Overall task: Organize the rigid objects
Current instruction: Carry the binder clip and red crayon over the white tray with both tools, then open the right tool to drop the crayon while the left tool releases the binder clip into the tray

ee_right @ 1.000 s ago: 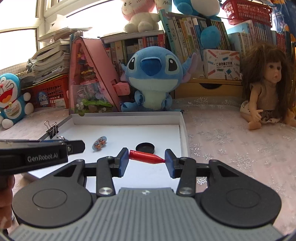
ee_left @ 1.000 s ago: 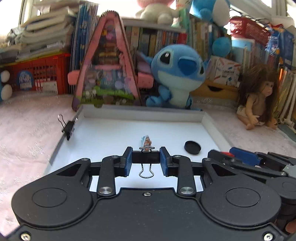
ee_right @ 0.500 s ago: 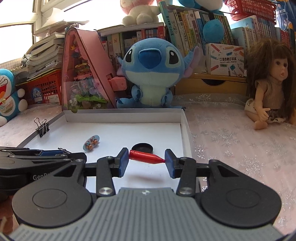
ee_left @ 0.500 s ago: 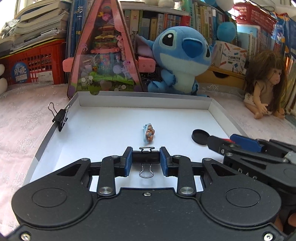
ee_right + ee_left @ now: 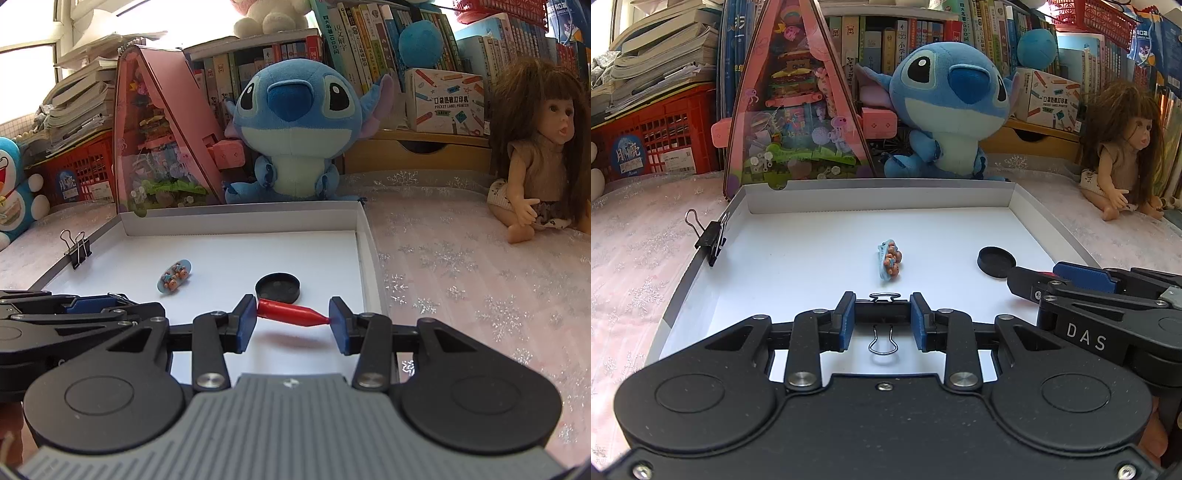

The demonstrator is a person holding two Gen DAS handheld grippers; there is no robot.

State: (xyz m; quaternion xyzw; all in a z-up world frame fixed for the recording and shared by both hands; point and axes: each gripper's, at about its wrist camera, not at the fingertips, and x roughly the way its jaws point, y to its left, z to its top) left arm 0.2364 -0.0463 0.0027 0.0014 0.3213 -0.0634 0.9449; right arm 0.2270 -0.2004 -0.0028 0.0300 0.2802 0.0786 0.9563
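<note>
Left tongs (image 5: 882,320): blue pads closed on a black binder clip (image 5: 882,309), gripping its body from both sides; one wire loop points far, the other hangs toward the near side; held over the near part of the white tray (image 5: 879,195); seen from the right wrist view as a black body at the left edge (image 5: 74,317)

Right tongs (image 5: 292,320): blue pads pressed on the two ends of a red cone-tipped piece (image 5: 290,312), blunt end at the left pad, pointed end at the right pad; held just above the tray floor near its right wall, with a blurred shadow beneath; in the left wrist view it enters from the right (image 5: 1082,280)

White tray: shallow, open, low walls, lying on the pink snowflake-patterned tabletop (image 5: 461,266)

Second binder clip (image 5: 711,240): clamped on the tray's left wall, wire handles raised outward

Black round cap (image 5: 277,287): flat on the tray floor, right side, just beyond the red piece

Blue oval charm (image 5: 174,277): lying on the tray floor near the middle, small orange figures on it

Beyond the tray: pink triangular toy house (image 5: 792,107) at far left; blue plush (image 5: 295,122) at far centre; long-haired doll (image 5: 539,162) seated at far right; bookshelf (image 5: 923,33) behind them
</note>
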